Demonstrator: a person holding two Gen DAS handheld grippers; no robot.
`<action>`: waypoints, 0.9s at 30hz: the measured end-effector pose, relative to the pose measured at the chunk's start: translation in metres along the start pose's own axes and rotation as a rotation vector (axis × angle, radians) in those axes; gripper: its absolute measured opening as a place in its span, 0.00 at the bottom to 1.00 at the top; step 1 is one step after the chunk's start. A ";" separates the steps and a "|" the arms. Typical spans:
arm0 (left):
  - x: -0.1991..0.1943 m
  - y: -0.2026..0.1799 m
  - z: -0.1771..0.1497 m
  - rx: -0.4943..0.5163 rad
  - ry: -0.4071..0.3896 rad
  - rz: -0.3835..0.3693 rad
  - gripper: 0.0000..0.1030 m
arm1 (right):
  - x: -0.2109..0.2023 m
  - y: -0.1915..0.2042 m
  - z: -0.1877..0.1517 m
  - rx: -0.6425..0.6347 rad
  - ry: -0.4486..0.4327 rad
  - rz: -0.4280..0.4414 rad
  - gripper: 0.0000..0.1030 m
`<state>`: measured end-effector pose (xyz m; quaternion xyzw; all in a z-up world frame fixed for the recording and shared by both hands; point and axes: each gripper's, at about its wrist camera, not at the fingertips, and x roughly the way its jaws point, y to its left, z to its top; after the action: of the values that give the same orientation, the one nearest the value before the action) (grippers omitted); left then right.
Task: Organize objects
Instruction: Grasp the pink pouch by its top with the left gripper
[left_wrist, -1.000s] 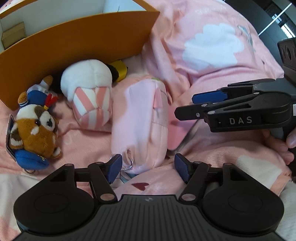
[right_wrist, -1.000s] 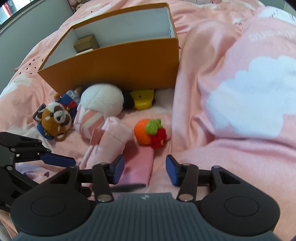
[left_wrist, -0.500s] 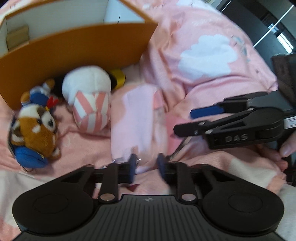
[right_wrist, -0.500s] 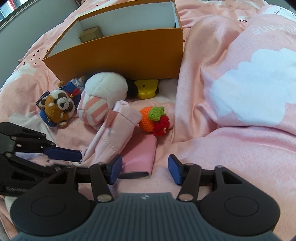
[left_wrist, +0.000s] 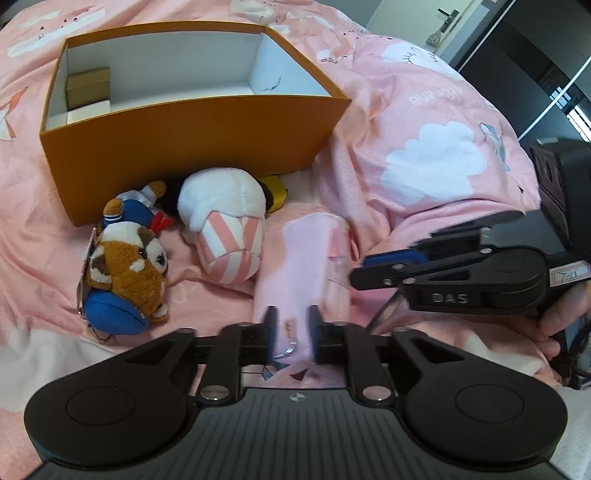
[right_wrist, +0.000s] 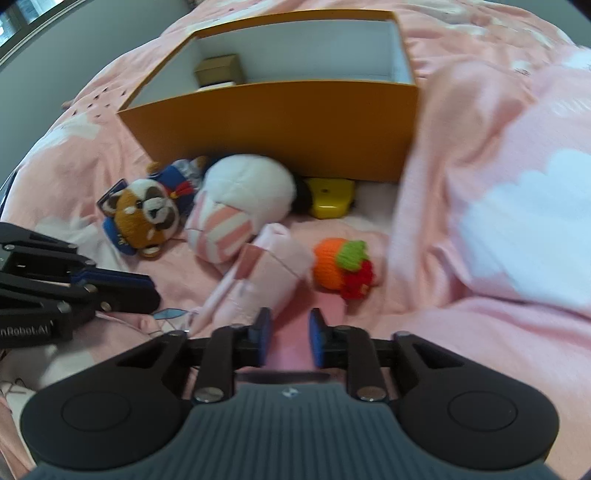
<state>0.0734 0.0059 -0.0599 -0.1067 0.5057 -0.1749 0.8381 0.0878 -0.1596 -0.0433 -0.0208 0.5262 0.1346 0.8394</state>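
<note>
Far left on the bed, a furry brown raccoon toy lies on its back beside a blue-suited doll, both soft and rounded; next comes the popcorn plush, white puff above pink-striped cloth, leaning on the front wall of the orange box. That box is stiff card, white inside, open on top, with a small brown carton in its left end. Your left gripper has the pink pouch between its pads: the jaws are narrow and easing apart, yet from the wrist view the fabric looks pinched at the near end, by the zipper ring. The pouch is quilted, limp cloth, and its long axis runs straight away from those jaws toward the box, so a lift will likely let the far end sag. Just right of it, your right gripper is closed tight on a flat pink wallet, smooth and firm-edged, which also points away from its jaws and lies partly under the pouch. Beyond that, a crocheted orange carrot rests free, and a glossy yellow piece sits against the box front. The box lies ahead and slightly left of both hands; the left hand seems nearer to its open top, so I judge the pouch goes in first, carried up and over the front wall. The rumpled quilt with white clouds fills the right.
</note>
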 end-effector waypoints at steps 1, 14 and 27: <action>0.000 -0.001 0.000 0.008 0.001 -0.003 0.31 | 0.001 0.003 0.002 -0.018 -0.003 0.010 0.17; 0.025 0.004 -0.002 -0.004 0.076 0.030 0.61 | 0.012 0.026 0.019 -0.030 -0.029 0.149 0.20; 0.009 0.009 -0.005 -0.021 0.007 0.016 0.14 | -0.010 0.001 0.004 -0.089 0.015 0.014 0.43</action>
<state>0.0741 0.0105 -0.0724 -0.1108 0.5114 -0.1633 0.8364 0.0873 -0.1602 -0.0330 -0.0556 0.5260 0.1636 0.8327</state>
